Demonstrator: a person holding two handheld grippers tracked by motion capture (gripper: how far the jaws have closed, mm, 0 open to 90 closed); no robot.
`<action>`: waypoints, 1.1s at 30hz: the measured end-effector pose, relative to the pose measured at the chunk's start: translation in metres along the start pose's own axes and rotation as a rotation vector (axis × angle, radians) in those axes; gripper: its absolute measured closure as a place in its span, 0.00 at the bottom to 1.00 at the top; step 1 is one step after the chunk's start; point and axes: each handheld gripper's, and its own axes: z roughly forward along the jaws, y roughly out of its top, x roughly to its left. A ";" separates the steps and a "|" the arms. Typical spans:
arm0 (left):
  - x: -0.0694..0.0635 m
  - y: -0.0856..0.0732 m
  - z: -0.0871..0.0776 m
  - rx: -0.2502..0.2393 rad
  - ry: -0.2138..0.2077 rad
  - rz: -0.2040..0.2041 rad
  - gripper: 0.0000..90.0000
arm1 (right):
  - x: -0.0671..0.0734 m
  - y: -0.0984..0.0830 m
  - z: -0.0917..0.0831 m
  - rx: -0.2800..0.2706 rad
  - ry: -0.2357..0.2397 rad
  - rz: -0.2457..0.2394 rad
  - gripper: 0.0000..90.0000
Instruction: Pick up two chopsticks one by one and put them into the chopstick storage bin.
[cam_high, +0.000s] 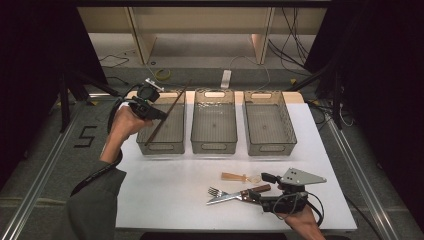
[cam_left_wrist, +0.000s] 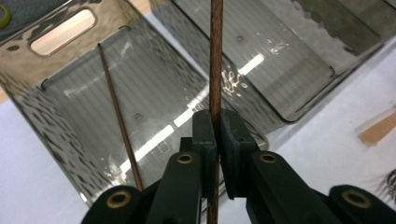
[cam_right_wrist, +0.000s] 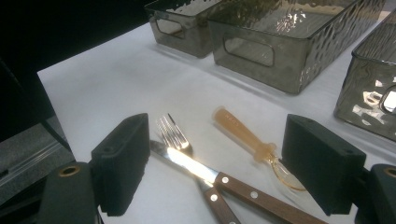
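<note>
Near the person, the right claw (cam_right_wrist: 212, 170) stands apart over the knife (cam_right_wrist: 219, 179), fork (cam_right_wrist: 175, 135) and amber spoon (cam_right_wrist: 254, 144) on the counter (cam_high: 170, 185). Farther, the left claw (cam_left_wrist: 215, 140) is clamped on a chopstick (cam_left_wrist: 215, 56) above the left bin (cam_high: 162, 131), where another chopstick (cam_left_wrist: 119, 116) lies. It looks light, stiff and smooth, so a grip near its middle should stop it from swinging.

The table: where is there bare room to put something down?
The white table is bare between the three bins and its near edge, left of the cutlery. The middle bin and right bin look empty. It is crowded around the fork, knife and right gripper.
</note>
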 end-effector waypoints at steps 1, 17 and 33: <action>0.002 0.001 0.000 -0.007 0.004 -0.007 0.94 | 0.000 0.000 0.000 -0.001 0.000 0.000 0.27; 0.027 0.007 0.019 -0.035 0.099 -0.072 0.94 | 0.001 0.000 0.000 -0.001 0.007 -0.003 0.27; 0.034 -0.005 0.037 -0.048 0.127 -0.113 0.94 | 0.001 0.000 0.001 0.002 0.008 -0.001 0.27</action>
